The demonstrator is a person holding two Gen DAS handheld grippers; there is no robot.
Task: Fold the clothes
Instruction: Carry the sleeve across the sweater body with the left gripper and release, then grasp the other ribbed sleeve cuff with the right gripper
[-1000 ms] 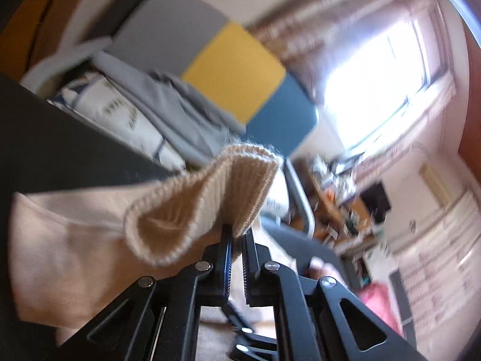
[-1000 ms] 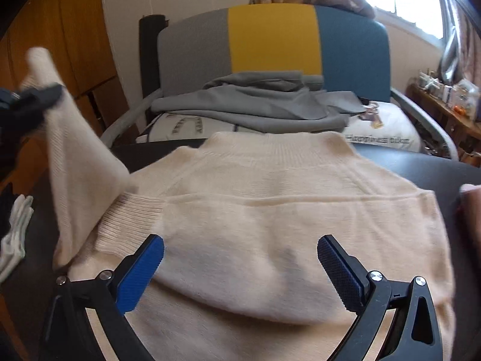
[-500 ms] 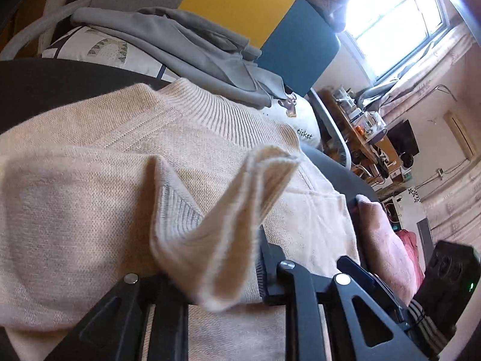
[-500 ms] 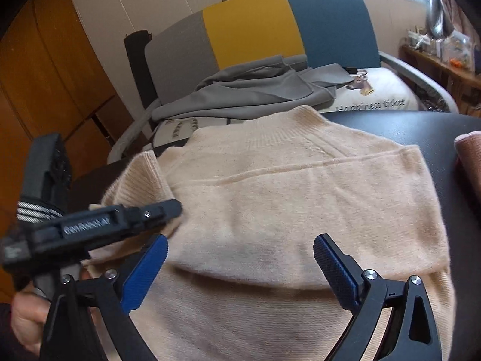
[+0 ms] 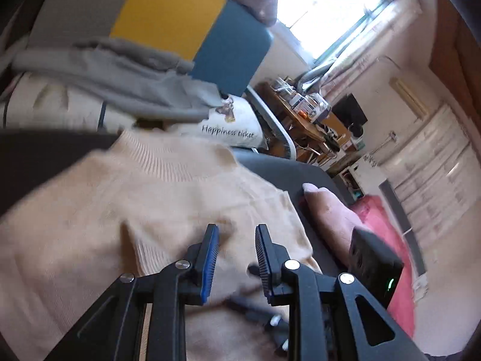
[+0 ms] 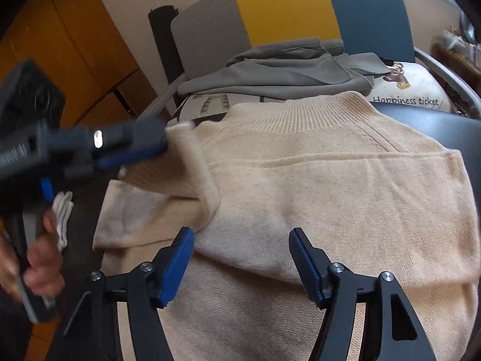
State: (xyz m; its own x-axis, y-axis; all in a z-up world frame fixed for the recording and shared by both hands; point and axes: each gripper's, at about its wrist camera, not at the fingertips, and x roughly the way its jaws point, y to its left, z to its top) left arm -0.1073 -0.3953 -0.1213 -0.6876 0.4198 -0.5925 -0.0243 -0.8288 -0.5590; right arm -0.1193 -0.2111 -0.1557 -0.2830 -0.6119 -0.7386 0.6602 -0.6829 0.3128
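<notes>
A cream knit sweater (image 6: 345, 186) lies flat on the dark table (image 6: 445, 120), collar away from me; it also fills the left wrist view (image 5: 150, 198). Its left sleeve (image 6: 180, 174) is folded across the body. My left gripper (image 5: 236, 240) is open and empty just above the sweater; in the right wrist view it (image 6: 141, 147) hovers at the sleeve's cuff. My right gripper (image 6: 240, 246) is open and empty above the sweater's lower body.
A grey, yellow and blue chair (image 6: 285, 21) behind the table holds a grey garment (image 6: 285, 69) and a printed cushion (image 6: 415, 90). A pink folded garment (image 5: 327, 210) lies right of the sweater. White cloth (image 6: 63, 210) lies at the left.
My left gripper carried the sleeve cuff over the sweater's body, then opened and let it go. The sleeve now lies folded across the body. My right gripper has narrowed a little but stays open.
</notes>
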